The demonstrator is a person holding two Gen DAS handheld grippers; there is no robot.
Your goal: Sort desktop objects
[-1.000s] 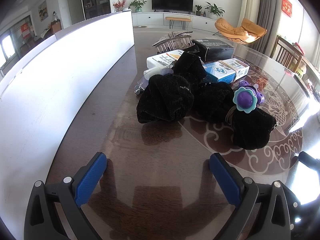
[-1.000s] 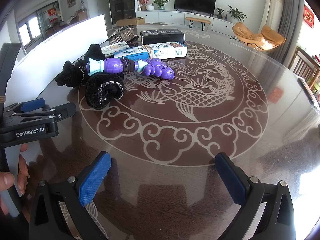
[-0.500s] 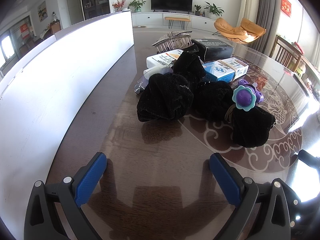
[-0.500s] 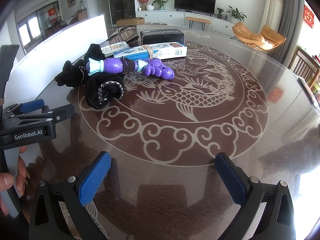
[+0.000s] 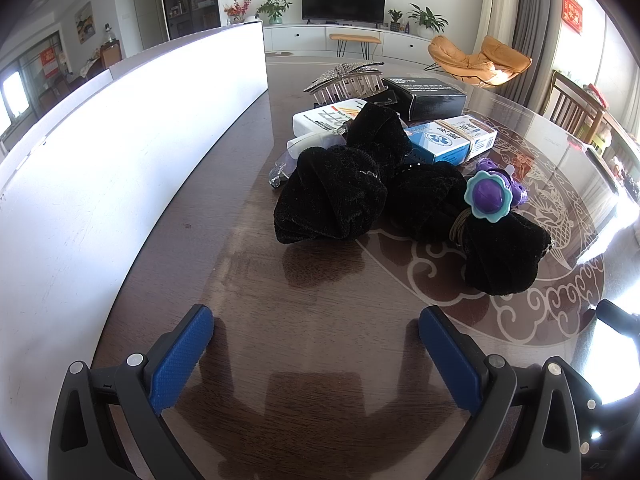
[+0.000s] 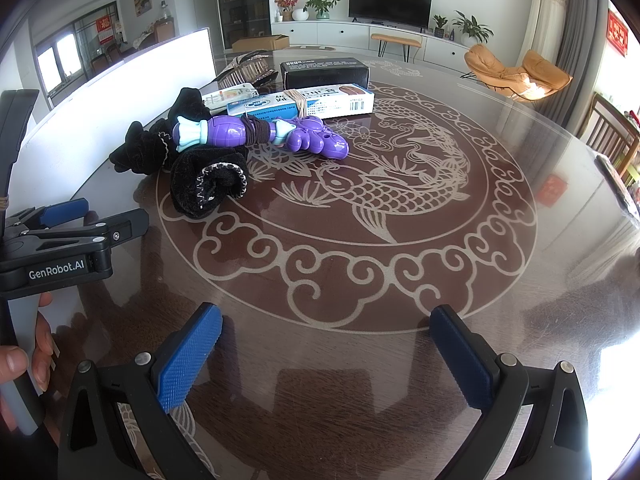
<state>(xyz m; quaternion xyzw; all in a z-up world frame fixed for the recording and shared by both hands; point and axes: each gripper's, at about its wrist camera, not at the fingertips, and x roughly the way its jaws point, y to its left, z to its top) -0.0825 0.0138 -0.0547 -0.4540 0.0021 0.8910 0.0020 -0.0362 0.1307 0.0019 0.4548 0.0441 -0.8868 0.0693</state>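
Both tongs stand wide apart and hold nothing. The left tongs [image 5: 316, 344] hover low over the near part of the brown worktop [image 5: 248, 280], with a white panel [image 5: 120, 152] along the left side. The right tongs [image 6: 326, 344] hover above the pale fish pattern [image 6: 384, 196] – a hand [image 6: 24, 356] shows at the left edge of this view.

The things to sort lie in 1 heap further away: black velvet scrunchies [image 5: 332, 200], a purple toy [image 6: 260, 136] tied with an elastic band and lying on top of them, a blue and white box [image 5: 448, 140], a white box [image 5: 324, 118], a black box [image 6: 324, 72] and, farthest, a silver hair claw [image 5: 348, 80] – all well apart from both tongs
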